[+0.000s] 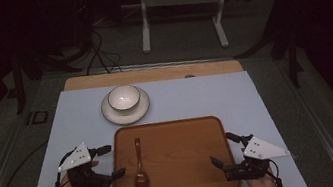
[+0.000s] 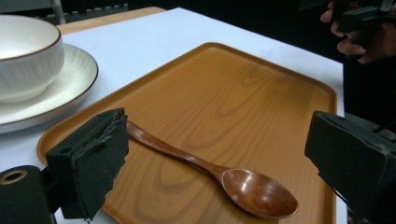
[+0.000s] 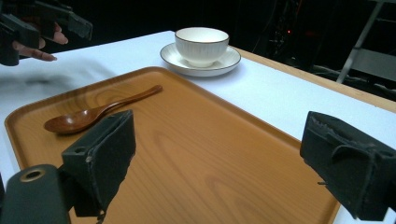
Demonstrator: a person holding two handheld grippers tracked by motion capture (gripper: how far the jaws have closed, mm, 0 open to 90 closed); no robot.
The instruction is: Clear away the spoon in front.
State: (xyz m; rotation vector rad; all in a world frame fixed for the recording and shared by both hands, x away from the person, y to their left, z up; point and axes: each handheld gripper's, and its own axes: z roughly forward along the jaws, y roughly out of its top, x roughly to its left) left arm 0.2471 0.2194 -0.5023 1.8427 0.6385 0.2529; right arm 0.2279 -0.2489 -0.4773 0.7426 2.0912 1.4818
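A brown wooden spoon (image 1: 140, 171) lies on the left part of a wooden tray (image 1: 183, 146), bowl end toward the person. Behind the tray a white bowl (image 1: 123, 97) stands on a white plate (image 1: 142, 108). My left gripper (image 1: 113, 160) hovers open at the tray's left edge, just beside the spoon (image 2: 259, 193), with nothing between its jaws. My right gripper (image 1: 221, 149) is open over the tray's right edge, empty, looking across the tray (image 3: 196, 140) at the spoon (image 3: 74, 120) and the bowl (image 3: 201, 44).
A pale mat (image 1: 235, 92) covers the table, and a strip of bare wood (image 1: 151, 73) shows at the far edge. Beyond it are a white metal frame (image 1: 179, 10) and cables (image 1: 97, 54) on the dark floor.
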